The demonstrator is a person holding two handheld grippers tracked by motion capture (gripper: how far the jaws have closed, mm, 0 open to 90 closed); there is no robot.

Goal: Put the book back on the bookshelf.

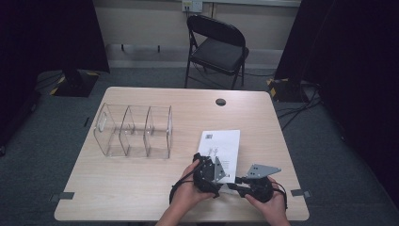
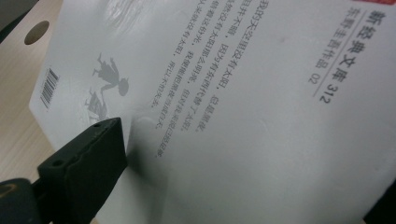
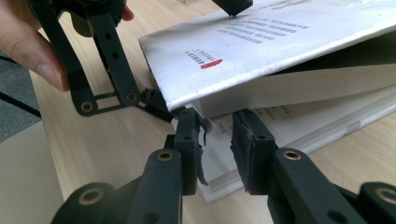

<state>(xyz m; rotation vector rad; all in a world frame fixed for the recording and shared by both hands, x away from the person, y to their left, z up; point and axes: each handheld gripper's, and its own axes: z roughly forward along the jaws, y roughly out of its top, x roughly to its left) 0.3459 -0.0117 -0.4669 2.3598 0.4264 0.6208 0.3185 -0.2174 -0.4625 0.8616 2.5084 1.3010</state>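
A white paperback book (image 1: 219,143) lies on the wooden table (image 1: 141,183), near its front edge. Its back cover (image 2: 243,116) carries printed text and a barcode. My left gripper (image 1: 224,180) is shut on the book's raised upper part (image 3: 280,42) at the near corner. One finger (image 2: 88,158) rests on top of the cover and the other sits beneath it. My right gripper (image 3: 217,135) comes in from the right, its jaws nearly together on a curled page corner (image 3: 206,125) of the lower pages.
A clear plastic organiser (image 1: 134,129) with three compartments stands left of the book. A round cable hole (image 1: 220,101) marks the table's far side. A black folding chair (image 1: 217,47) stands beyond the table. A hand (image 3: 28,46) holds the left gripper.
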